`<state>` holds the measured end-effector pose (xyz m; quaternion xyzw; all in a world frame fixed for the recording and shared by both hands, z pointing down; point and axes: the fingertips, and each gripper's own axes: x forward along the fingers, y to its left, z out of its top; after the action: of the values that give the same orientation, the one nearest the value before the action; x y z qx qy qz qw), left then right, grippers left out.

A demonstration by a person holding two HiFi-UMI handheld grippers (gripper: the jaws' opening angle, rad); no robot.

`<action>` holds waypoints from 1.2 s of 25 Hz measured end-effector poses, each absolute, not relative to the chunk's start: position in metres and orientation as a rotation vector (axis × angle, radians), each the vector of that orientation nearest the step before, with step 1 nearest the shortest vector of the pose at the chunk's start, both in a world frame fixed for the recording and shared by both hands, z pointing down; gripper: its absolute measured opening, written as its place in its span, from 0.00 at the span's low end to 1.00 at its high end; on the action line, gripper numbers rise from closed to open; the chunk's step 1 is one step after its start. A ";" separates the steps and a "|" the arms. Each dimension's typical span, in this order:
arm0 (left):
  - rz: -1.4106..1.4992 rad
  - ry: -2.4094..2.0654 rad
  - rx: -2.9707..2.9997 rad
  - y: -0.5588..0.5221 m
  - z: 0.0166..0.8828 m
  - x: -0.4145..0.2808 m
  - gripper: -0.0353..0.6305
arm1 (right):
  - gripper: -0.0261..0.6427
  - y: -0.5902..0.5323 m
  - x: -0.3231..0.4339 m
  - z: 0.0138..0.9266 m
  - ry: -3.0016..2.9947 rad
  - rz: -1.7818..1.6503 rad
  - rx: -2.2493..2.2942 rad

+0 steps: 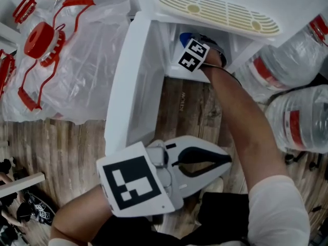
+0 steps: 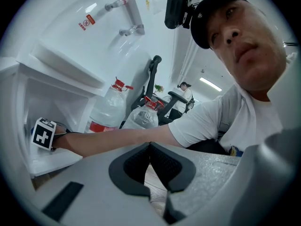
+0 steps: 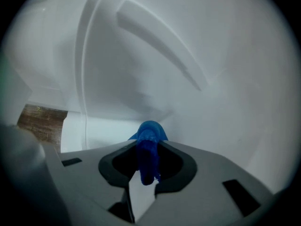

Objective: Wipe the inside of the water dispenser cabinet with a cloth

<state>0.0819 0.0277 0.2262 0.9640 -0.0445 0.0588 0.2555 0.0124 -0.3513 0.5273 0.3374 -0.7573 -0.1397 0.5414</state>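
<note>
Fingers point(image 3: 175, 169) of the right gripper point(image 3: 149, 147) are pinched together on a blue cloth point(image 3: 148, 142), and a bunched fold of it stands out past their tips. That gripper is reached deep into the white water dispenser cabinet point(image 1: 170, 35), with the cloth close to the white inner wall; I cannot tell whether it touches. The cabinet's door point(image 1: 128, 86) hangs open at the left over the wooden floor point(image 1: 189, 106). A clear plastic bag point(image 1: 87, 60) of red-capped empty bottles lies left of the door, and two full water bottles point(image 1: 300, 124) lie to the right. The beige drip tray point(image 1: 220, 12) sits on the dispenser above. The left gripper point(image 1: 229, 160) is held low in front of the cabinet, its fingers pressed together on nothing.
</note>
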 end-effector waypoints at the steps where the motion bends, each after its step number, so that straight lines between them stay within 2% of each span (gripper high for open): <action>1: 0.162 -0.124 2.617 0.027 0.227 0.082 0.06 | 0.17 -0.348 0.008 0.528 -1.811 -0.341 0.783; 8: 0.163 -0.118 2.632 0.027 0.226 0.083 0.06 | 0.17 -0.302 -0.014 0.532 -1.901 -0.382 0.647; 14: 0.157 -0.114 2.636 0.028 0.223 0.082 0.06 | 0.17 -0.276 -0.014 0.530 -1.986 -0.274 0.624; 24: 0.161 -0.118 2.647 0.033 0.219 0.081 0.06 | 0.17 -0.350 0.018 0.446 -2.230 0.091 1.223; 30: 0.165 -0.128 2.651 0.033 0.220 0.081 0.06 | 0.17 -0.368 0.001 0.430 -2.344 0.112 1.218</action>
<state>0.0812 0.0330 0.2197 0.9680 -0.0466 0.0603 0.2390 0.0009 -0.3679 0.4301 0.4464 -0.8593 0.0411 0.2462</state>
